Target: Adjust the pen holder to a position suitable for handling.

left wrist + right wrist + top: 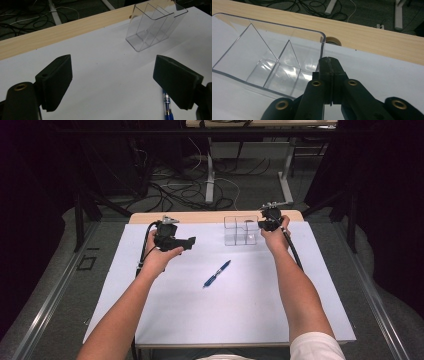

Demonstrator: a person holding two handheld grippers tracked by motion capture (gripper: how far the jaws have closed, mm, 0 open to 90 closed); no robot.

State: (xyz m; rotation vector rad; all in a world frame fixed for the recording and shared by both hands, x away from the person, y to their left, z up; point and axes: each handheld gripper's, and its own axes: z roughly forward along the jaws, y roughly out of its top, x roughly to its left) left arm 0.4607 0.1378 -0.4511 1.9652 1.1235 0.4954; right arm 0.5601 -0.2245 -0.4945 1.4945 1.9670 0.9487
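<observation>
A clear plastic holder (240, 230) with several compartments stands at the back of the white table. In the right gripper view its dividers (274, 62) are close and its right wall (322, 47) runs straight into my jaw tips. My right gripper (264, 224) is shut, with its tips (329, 61) at the top of that wall; nothing shows between the pads. A blue pen (217, 273) lies mid-table, and its end (167, 105) peeks past my left gripper's right pad. My left gripper (190, 242) hovers open at the back left, aimed toward the holder (152, 27).
The white mat (200, 310) covers the table, with a bare wooden strip (62, 30) along the far edge. Cables (175, 190) and desk legs crowd the floor beyond. A round hole (333, 40) sits in the wood behind the holder.
</observation>
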